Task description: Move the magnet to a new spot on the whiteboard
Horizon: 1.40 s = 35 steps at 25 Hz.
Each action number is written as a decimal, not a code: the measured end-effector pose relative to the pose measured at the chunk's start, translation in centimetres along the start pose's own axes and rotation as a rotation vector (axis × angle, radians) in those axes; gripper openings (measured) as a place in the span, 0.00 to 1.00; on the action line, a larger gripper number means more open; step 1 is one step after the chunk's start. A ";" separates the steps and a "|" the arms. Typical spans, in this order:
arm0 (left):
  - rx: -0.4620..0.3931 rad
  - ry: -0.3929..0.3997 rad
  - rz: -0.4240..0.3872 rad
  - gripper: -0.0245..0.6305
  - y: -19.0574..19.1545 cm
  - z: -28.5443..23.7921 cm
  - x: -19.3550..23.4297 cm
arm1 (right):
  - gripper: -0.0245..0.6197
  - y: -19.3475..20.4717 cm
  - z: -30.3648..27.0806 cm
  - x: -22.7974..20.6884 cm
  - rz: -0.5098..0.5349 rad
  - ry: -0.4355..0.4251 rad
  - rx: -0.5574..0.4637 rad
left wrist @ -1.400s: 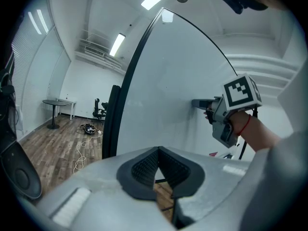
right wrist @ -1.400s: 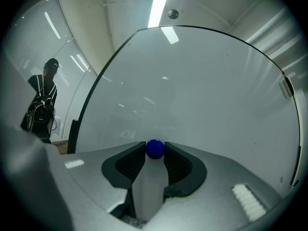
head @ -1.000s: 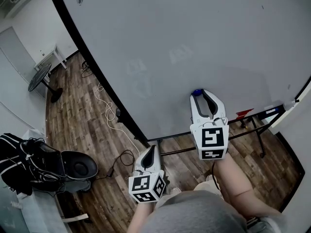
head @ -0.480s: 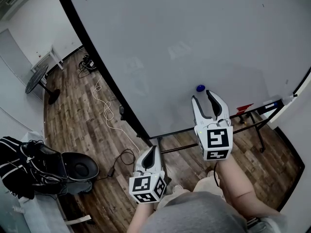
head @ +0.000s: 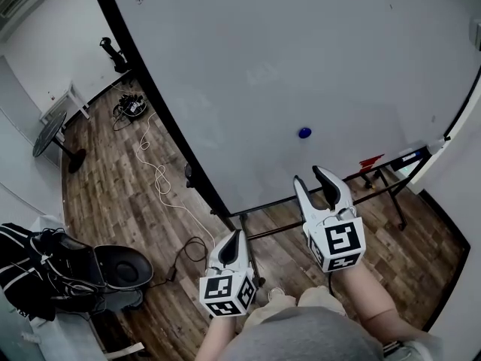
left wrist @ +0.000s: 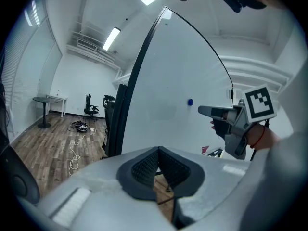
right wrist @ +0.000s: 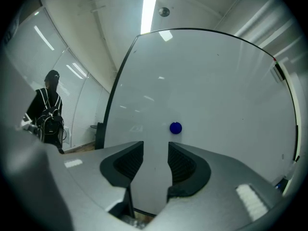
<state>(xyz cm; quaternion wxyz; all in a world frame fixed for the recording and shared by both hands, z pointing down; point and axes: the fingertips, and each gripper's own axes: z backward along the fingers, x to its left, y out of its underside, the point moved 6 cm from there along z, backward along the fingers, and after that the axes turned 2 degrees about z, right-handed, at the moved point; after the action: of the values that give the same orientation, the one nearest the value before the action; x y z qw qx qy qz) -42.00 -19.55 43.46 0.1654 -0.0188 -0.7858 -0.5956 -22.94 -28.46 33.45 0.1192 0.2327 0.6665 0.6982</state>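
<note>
Head view, from the left: my left gripper point(head: 233, 235) hangs low, off the bottom edge of the whiteboard point(head: 301, 51), with its jaws pressed together on nothing. I'd leave it parked there. The blue magnet point(head: 304, 133) sits on the whiteboard's lower right part, stuck flat to the surface and touched by neither tool. Just below it, short of the whiteboard, is my right gripper point(head: 310, 177). Its jaws are spread, having just closed a little, and the right gripper view shows only bare board between them.

As I read it, the step in hand is the right gripper's work at the magnet. If I go in for a pick, I'd raise the gap until the magnet sits centred between the pads and come in square to the whiteboard. Then I'd pinch across the rim and tilt one edge off rather than tug straight out. The risk I see is the pads skidding on the slick face and flicking the magnet away.

Count: one whiteboard, one magnet and two grippers. Left of the whiteboard there is one person point(right wrist: 48, 114) carrying a backpack.
</note>
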 end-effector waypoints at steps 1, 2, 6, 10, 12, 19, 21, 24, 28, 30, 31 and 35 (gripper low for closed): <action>-0.003 0.002 0.000 0.04 0.0 0.0 -0.2 | 0.25 0.3 0.5 0.0 -0.010 -0.007 0.006; -0.006 0.004 0.001 0.04 0.0 0.1 -0.5 | 0.22 0.6 1.0 0.1 -0.017 -0.012 0.013; -0.016 0.016 0.000 0.04 0.2 0.5 -1.8 | 0.14 1.4 3.2 0.3 -0.022 -0.013 0.037; -0.025 0.024 -0.006 0.04 0.7 1.4 -4.0 | 0.06 1.8 6.0 0.0 -0.030 -0.020 0.045; -0.029 0.023 -0.003 0.04 1.0 2.1 -5.3 | 0.04 2.0 7.6 -0.3 -0.036 -0.035 0.046; -0.033 0.011 0.010 0.04 2.9 6.1 -10.3 | 0.04 2.2 14.4 -0.8 -0.041 -0.075 0.053; -0.030 0.012 0.008 0.04 3.9 7.1 -12.2 | 0.04 2.6 16.6 -1.3 -0.042 -0.086 0.058; -0.026 0.020 -0.001 0.04 5.2 8.3 -14.6 | 0.04 3.5 19.5 -1.7 -0.049 -0.098 0.063; -0.018 0.027 -0.010 0.04 6.8 10.2 -17.3 | 0.04 4.4 23.2 -2.1 -0.060 -0.098 0.066; -0.013 0.029 -0.015 0.04 7.6 11.4 -18.4 | 0.04 4.7 25.0 -2.2 -0.065 -0.095 0.068; -0.010 0.030 -0.017 0.04 8.0 11.9 -18.9 | 0.04 4.8 25.9 -2.2 -0.067 -0.094 0.069; -0.002 0.032 -0.025 0.04 9.3 13.4 -20.6 | 0.04 5.4 28.6 -2.6 -0.076 -0.094 0.067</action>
<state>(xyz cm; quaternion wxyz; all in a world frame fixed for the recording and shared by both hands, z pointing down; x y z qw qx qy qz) -23.61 -0.78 43.08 0.1705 0.0003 -0.7825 -0.5988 -6.09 -5.06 38.41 0.1688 0.2436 0.6914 0.6589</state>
